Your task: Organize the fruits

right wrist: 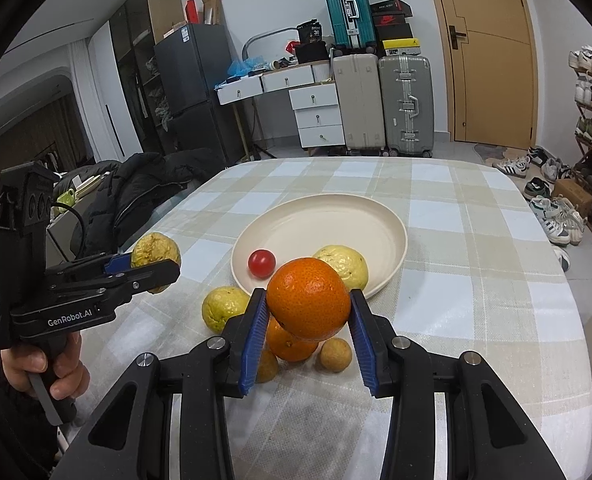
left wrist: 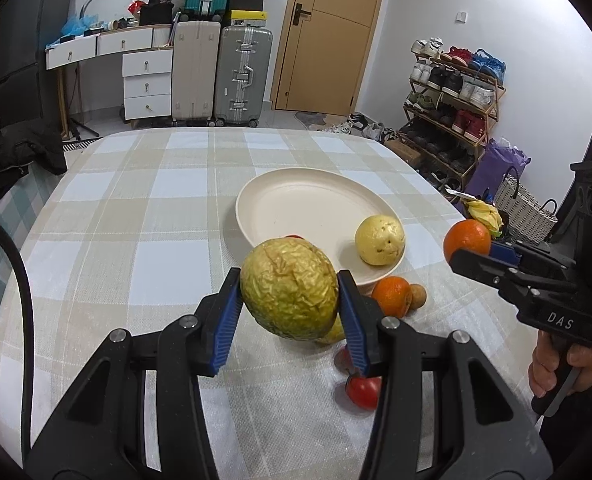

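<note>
At the lower centre of the left wrist view, the left gripper (left wrist: 290,300) is clamped on a wrinkled yellow-green fruit (left wrist: 290,286), held clear of the checked tablecloth (left wrist: 136,208). The cream plate (left wrist: 307,204) lies directly beyond it, up-frame and slightly right. In the right wrist view, the right gripper (right wrist: 307,312) is closed on an orange (right wrist: 307,298), with the plate just ahead, up-frame. A cherry tomato (right wrist: 262,263) and a pale guava (right wrist: 341,266) already occupy the plate's near side; judged, both hands are about equally near.
</note>
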{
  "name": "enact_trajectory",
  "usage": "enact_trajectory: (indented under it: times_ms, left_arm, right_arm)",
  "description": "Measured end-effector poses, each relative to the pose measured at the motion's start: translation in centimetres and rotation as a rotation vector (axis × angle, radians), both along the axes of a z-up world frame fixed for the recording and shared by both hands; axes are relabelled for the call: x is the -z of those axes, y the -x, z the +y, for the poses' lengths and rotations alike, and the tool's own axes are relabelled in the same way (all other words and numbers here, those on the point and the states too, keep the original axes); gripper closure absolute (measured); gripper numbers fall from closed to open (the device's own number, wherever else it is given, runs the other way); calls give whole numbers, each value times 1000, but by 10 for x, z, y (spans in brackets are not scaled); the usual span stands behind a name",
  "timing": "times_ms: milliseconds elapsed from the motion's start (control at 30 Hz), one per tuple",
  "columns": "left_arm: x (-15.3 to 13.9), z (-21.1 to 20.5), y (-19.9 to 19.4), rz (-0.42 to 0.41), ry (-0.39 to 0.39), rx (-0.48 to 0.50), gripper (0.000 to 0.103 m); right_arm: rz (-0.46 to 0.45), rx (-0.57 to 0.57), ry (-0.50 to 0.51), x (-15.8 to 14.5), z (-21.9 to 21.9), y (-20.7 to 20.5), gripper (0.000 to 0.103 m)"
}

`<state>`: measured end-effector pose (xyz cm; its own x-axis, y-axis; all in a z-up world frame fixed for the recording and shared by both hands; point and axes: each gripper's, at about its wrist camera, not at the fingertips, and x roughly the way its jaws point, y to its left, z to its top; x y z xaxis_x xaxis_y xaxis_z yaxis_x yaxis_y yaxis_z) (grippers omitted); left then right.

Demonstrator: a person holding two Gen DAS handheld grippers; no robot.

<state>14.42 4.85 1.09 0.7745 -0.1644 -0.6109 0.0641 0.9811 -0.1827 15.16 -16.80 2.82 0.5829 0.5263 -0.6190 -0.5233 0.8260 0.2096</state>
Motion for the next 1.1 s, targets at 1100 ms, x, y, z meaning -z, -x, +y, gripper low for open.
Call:
enact_trajectory:
  times_ms: [1100]
  left_arm:
    - [-7, -5, -63, -12, -23, 0, 59]
  right_arm:
    - [-6, 26, -49, -7, 3, -46, 62]
